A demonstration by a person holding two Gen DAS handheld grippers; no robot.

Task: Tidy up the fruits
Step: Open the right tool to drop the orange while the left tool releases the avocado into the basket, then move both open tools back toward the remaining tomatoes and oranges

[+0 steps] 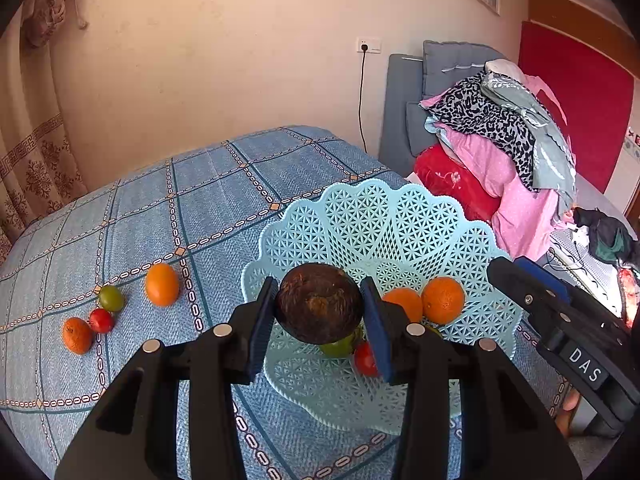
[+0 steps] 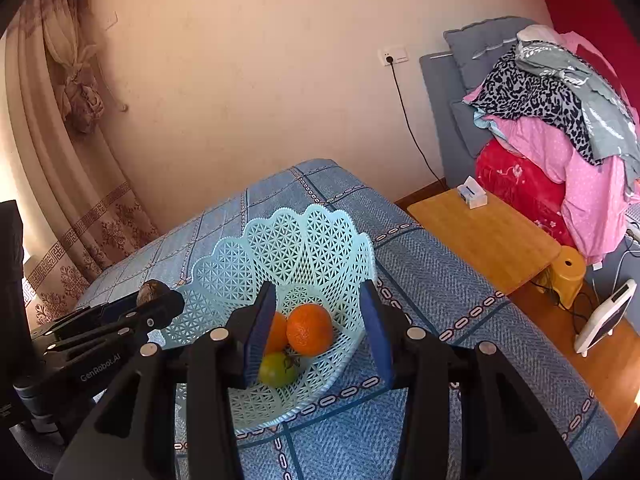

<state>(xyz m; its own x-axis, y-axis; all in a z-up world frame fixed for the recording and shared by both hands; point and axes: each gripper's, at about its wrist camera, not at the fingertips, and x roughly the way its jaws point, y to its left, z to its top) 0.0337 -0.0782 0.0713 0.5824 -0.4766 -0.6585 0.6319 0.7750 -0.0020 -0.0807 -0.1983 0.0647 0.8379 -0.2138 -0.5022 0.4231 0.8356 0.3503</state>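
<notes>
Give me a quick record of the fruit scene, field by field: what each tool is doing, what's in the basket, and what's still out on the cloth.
left tool: shut on dark brown fruit, held above the basket
right tool: open, empty, over the basket
basket: light blue lattice; holds two oranges, a green tomato, a red tomato
on cloth: two oranges, a green tomato, a red tomato

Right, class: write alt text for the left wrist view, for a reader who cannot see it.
The left tongs grip a dark brown round fruit above a pale blue lattice basket holding two oranges, a green fruit and a red one. Four more fruits lie on the blue checked cloth.
</notes>
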